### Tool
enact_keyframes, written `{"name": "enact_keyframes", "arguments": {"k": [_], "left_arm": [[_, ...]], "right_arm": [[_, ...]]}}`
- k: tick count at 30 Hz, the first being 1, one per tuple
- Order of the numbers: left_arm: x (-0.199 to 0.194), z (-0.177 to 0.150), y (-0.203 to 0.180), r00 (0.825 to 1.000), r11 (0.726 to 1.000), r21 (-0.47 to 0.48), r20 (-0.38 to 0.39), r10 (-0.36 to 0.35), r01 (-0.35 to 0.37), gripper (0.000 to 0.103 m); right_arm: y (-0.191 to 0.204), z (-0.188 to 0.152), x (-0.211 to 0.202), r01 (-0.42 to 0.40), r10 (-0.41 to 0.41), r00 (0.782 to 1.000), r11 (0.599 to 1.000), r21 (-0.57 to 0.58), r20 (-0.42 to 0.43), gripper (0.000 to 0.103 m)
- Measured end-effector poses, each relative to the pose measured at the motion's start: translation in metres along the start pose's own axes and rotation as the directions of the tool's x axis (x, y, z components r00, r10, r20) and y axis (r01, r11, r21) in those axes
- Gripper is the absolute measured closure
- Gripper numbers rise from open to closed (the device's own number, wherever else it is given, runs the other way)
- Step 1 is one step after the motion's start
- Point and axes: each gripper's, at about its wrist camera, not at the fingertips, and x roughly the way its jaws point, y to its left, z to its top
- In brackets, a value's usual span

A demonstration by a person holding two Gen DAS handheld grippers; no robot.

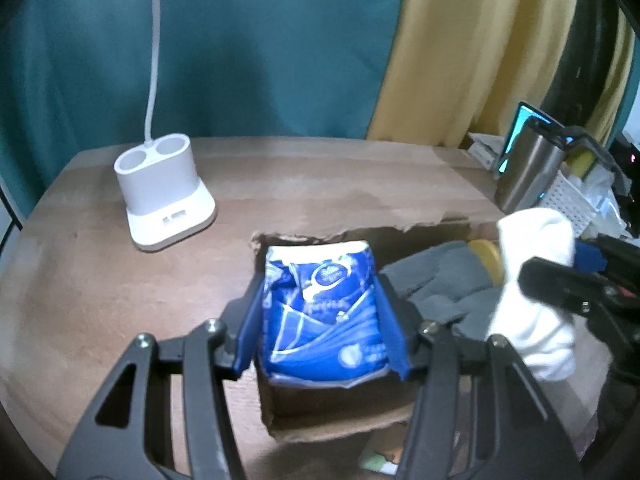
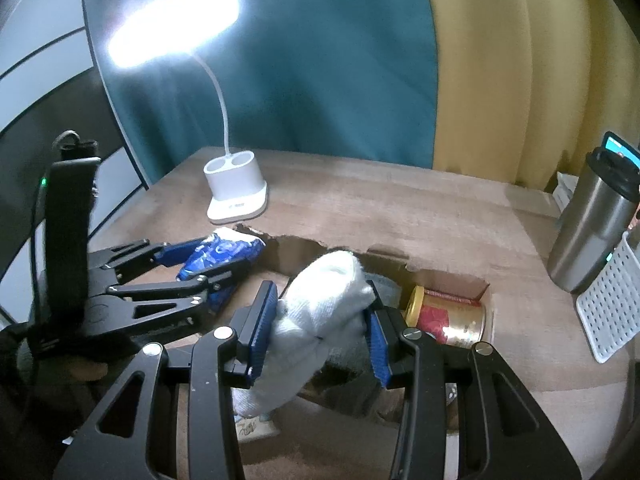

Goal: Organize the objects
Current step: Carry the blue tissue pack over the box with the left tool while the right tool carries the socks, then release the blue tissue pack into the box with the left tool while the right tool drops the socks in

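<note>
My left gripper (image 1: 320,320) is shut on a blue tissue pack (image 1: 324,312) and holds it over the left end of an open cardboard box (image 1: 320,420). The pack also shows in the right wrist view (image 2: 224,254), between the left gripper's fingers (image 2: 188,256). My right gripper (image 2: 320,332) is shut on a white sock (image 2: 320,312) above the same box; the sock shows in the left wrist view (image 1: 532,292) too. Inside the box lie a grey glove (image 1: 440,284) and a gold-and-red can (image 2: 448,318).
A white desk lamp base (image 1: 164,204) stands at the back left of the wooden table (image 1: 340,184), its head lit (image 2: 176,24). A steel tumbler (image 2: 592,224) and a white perforated basket (image 2: 612,300) stand at the right. Teal and yellow curtains hang behind.
</note>
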Motion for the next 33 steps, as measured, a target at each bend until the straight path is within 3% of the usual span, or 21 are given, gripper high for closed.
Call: {"name": "enact_keyframes", "arguments": {"k": [13, 33], "left_arm": [[-0.012, 0.002, 0.018, 0.999, 0.999, -0.038, 0.040, -0.021, 0.022, 0.040], [-0.009, -0.025, 0.061, 1.000, 0.991, -0.134, -0.001, 0.005, -0.005, 0.040]], "right_arm": [[0.005, 0.004, 0.014, 0.006, -0.007, 1.000, 1.000, -0.027, -0.028, 0.059], [0.038, 0.005, 0.078, -0.028, 0.004, 0.987, 0.989, -0.144, -0.163, 0.056]]}}
